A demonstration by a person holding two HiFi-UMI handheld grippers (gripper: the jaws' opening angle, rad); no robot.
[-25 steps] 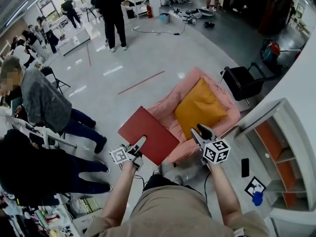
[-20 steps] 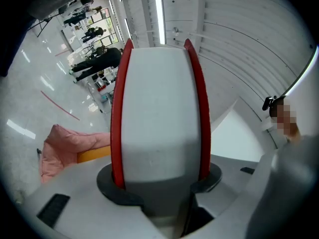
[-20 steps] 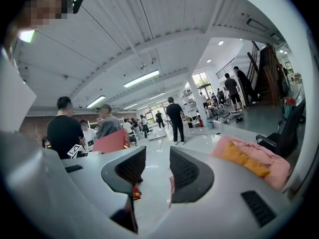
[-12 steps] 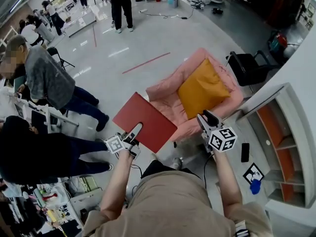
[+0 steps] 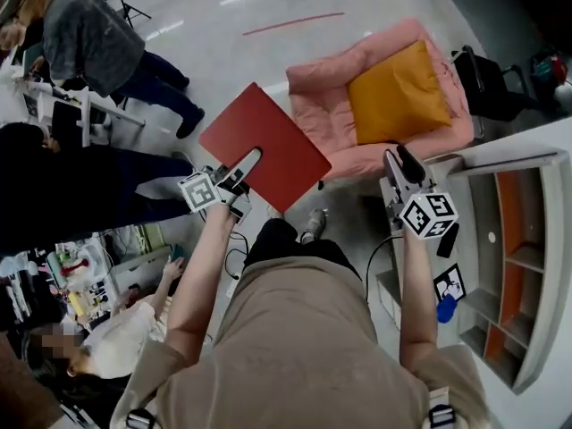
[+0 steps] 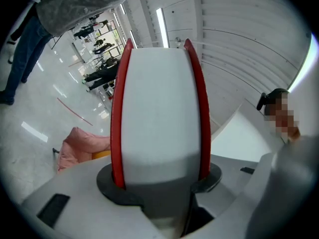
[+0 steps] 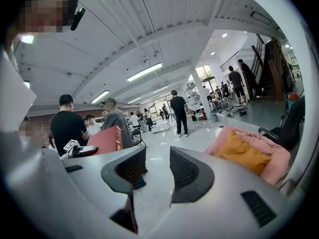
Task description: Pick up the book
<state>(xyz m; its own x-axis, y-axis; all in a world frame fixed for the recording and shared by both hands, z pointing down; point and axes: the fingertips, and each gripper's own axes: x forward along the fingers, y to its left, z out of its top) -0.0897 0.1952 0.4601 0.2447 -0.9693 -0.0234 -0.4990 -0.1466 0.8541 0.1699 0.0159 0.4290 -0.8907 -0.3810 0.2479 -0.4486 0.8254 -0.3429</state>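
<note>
The book [image 5: 268, 146] is a large flat one with red covers, held out level above the floor, with my left gripper [image 5: 239, 170] shut on its near edge. In the left gripper view the book [image 6: 159, 108] shows edge on, white pages between two red covers, filling the gap between the jaws. My right gripper [image 5: 402, 164] is out to the right near the armchair's front, open and empty. In the right gripper view its pads [image 7: 184, 171] stand apart with floor between them, and the red book [image 7: 105, 138] shows far left.
A pink armchair [image 5: 308, 92] with an orange cushion [image 5: 398, 92] stands ahead. A white shelf unit [image 5: 527, 266] with orange insides is at the right, a black chair [image 5: 487, 74] behind it. Several people [image 5: 89, 34] stand and sit at the left.
The armchair has slid up and away in the head view. The book, still in my left gripper, no longer overlaps it. The right gripper stays open beside the shelf unit.
</note>
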